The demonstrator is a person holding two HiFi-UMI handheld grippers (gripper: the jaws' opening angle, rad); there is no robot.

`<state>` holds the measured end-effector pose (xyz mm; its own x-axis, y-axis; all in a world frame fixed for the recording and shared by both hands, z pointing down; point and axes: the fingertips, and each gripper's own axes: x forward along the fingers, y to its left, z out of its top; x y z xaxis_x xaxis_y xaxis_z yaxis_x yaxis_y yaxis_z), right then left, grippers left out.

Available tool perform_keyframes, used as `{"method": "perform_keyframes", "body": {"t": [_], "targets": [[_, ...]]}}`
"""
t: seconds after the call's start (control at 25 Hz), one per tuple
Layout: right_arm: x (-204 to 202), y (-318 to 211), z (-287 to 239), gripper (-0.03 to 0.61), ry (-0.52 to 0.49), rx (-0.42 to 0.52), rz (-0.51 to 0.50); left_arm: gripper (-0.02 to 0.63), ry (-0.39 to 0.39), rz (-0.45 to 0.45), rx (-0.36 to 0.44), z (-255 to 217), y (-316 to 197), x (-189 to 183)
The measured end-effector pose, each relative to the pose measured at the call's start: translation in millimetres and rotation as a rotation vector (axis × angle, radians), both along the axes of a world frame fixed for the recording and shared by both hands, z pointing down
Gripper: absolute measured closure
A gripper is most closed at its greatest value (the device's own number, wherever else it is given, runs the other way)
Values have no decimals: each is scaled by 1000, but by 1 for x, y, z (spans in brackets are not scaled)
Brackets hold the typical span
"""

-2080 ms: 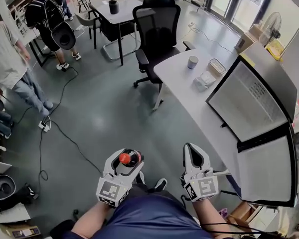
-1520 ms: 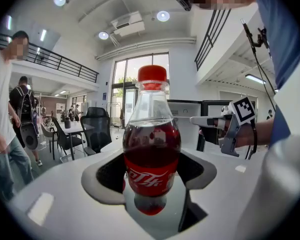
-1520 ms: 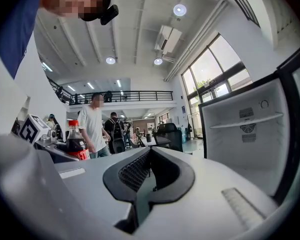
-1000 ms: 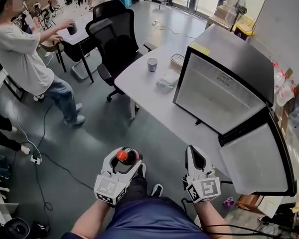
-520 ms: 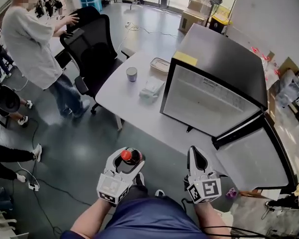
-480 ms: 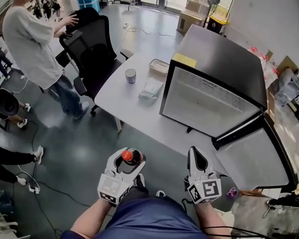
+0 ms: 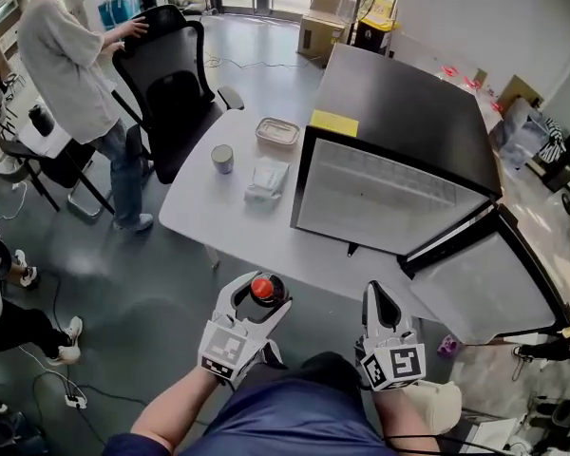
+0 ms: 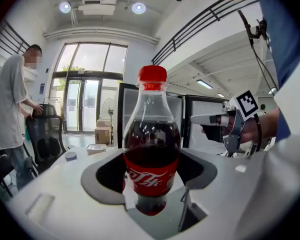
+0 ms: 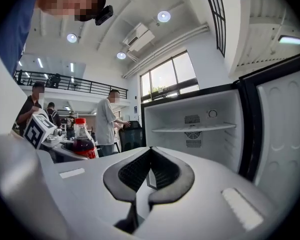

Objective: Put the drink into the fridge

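Clamping the cola bottle (image 8: 151, 149) upright, left gripper (image 7: 258, 291) stood short of the fridge (image 7: 389, 193), door swung wide, seemingly bare inside; right gripper (image 7: 376, 297) pinched together, empty; carrying underway, shelving outstanding.

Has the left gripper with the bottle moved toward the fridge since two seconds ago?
Yes. The left gripper, holding the bottle, is now nearer the table edge and the open fridge.

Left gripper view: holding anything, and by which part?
Left hand-held gripper grips the bottle around its lower body, at the red label. Right hand-held gripper is shut, empty.
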<state>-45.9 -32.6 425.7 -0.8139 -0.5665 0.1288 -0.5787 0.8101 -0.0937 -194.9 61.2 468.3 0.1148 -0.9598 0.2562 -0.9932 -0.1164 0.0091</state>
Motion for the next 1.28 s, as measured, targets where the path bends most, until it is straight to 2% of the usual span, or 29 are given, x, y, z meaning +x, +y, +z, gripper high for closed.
{"method": "perform_keyframes", "body": {"t": [0.4,0.76,1.28], "targets": [[31,-35,13,572,1,-25,84,304,6,93,-17,12,-73,20],[58,-74,24,572,-25,-71,76,304,2,87,-59,30,-141,45],[101,-108,31,572,-31,-91,65,304,-1,42,-98,60,-222,56]]}}
